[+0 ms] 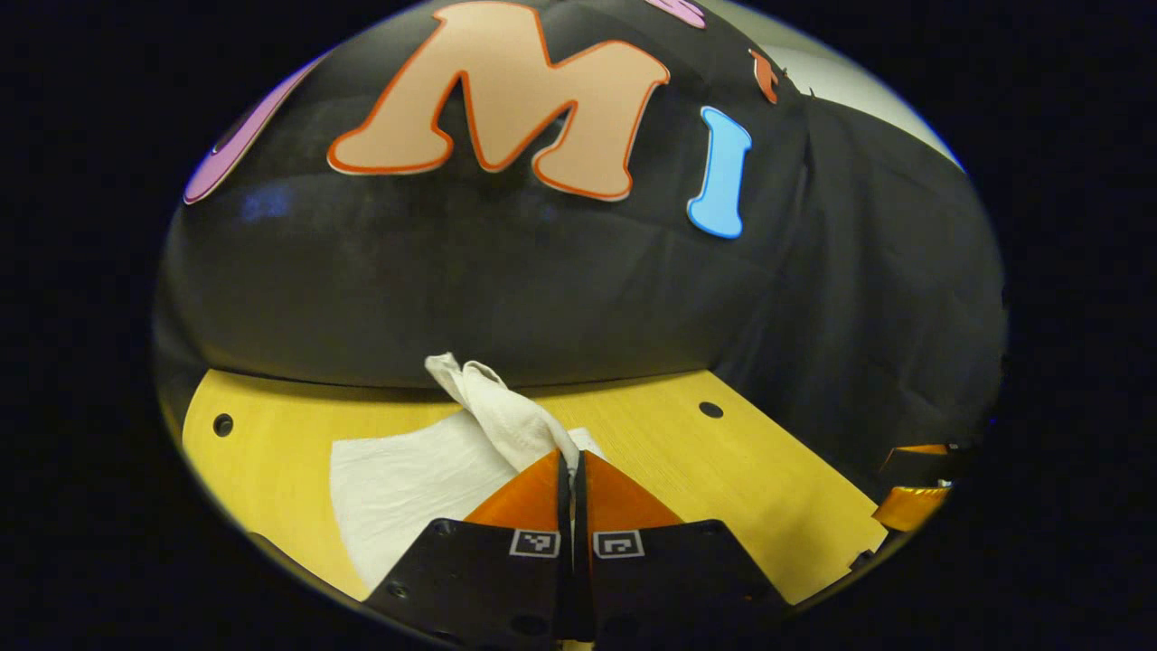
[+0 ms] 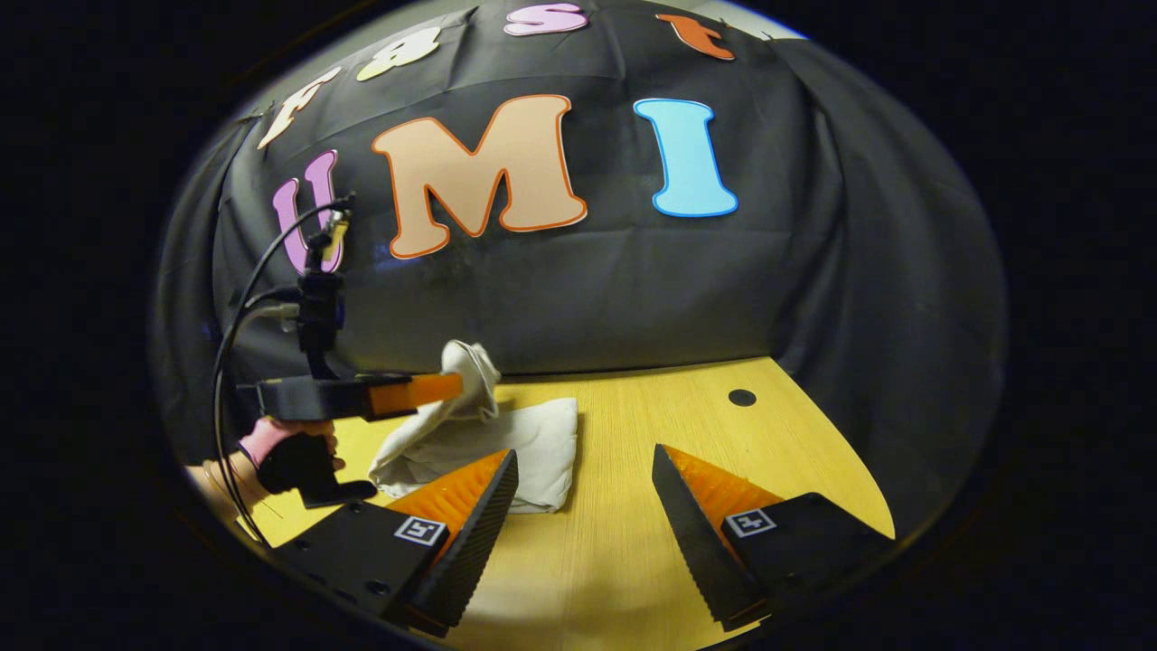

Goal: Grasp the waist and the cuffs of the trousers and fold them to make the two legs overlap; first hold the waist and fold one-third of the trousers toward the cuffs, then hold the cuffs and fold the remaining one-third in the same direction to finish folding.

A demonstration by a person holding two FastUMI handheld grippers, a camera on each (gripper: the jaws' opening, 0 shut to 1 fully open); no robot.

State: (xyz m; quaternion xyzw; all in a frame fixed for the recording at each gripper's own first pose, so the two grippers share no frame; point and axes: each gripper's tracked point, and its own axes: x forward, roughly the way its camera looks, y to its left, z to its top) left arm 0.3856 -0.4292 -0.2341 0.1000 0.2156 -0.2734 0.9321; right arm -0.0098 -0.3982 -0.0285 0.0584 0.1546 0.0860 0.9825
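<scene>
The white trousers lie folded into a small bundle on the yellow table. My left gripper is shut on one end of the cloth, and that pinched end rises in a peak above the rest. In the right gripper view the left gripper holds that raised end above the bundle of trousers, with a hand on its grip. My right gripper stands open just off the bundle's right edge, low over the table, nothing between its fingers.
The black cloth wall closes off the back and the right side of the table. Round holes mark the tabletop. Cables hang from the left gripper's mast. Part of the right gripper shows at the table's right edge.
</scene>
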